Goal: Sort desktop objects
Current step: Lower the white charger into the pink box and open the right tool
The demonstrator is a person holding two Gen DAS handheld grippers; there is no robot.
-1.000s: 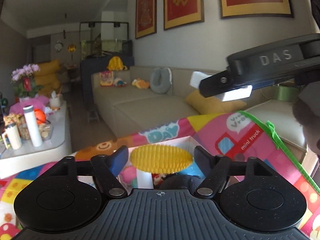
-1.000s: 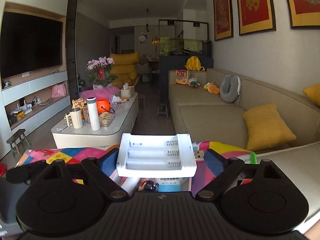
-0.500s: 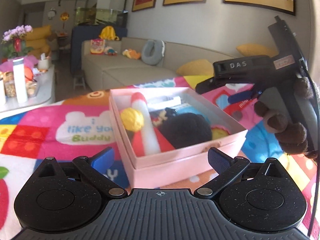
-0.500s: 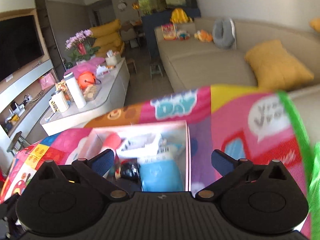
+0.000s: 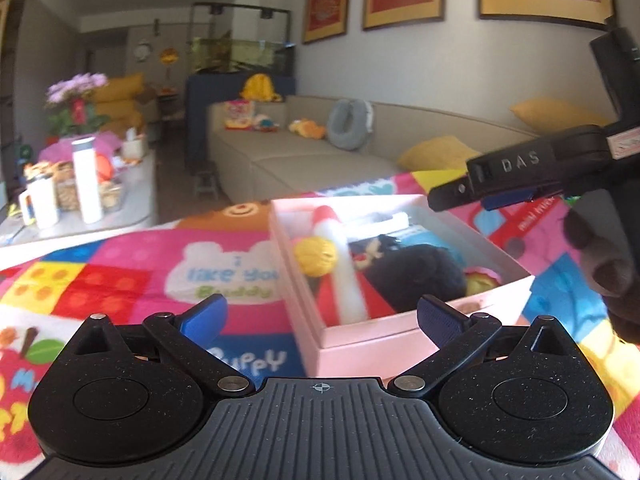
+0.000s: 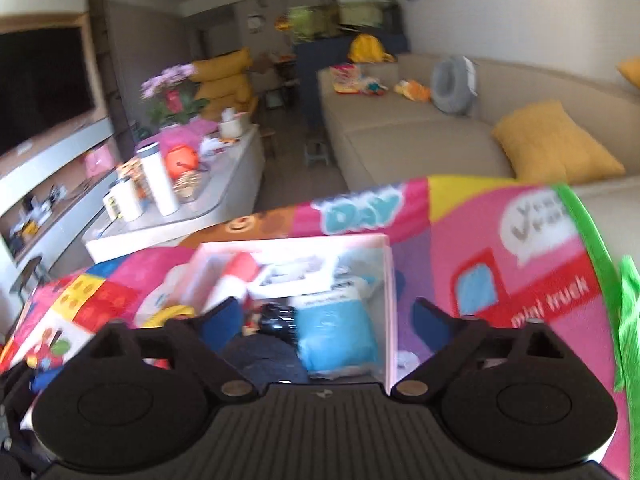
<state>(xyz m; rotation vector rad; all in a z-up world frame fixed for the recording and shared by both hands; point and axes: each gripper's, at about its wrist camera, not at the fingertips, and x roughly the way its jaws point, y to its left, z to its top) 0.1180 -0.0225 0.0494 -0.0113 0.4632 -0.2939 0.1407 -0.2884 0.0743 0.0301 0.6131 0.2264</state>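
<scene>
A pink box (image 5: pixel 404 338) stands on the colourful play mat. It holds a yellow corn toy (image 5: pixel 316 257), a red and white tube (image 5: pixel 344 264), a black fuzzy object (image 5: pixel 420 276), a white battery holder (image 6: pixel 292 278) and a blue packet (image 6: pixel 336 332). My left gripper (image 5: pixel 322 314) is open and empty, just in front of the box's near wall. My right gripper (image 6: pixel 326 318) is open and empty above the box. It also shows in the left wrist view (image 5: pixel 532 176) over the box's right side.
The play mat (image 5: pixel 132 264) covers the surface, with a green edge (image 6: pixel 588 236) at the right. Beyond it are a beige sofa (image 5: pixel 320 160) with yellow cushions and a white coffee table (image 6: pixel 192 208) carrying bottles.
A second ago my left gripper held the corn toy and my right held the battery holder. Both now lie in the box, both grippers are open, and the left has drawn back.
</scene>
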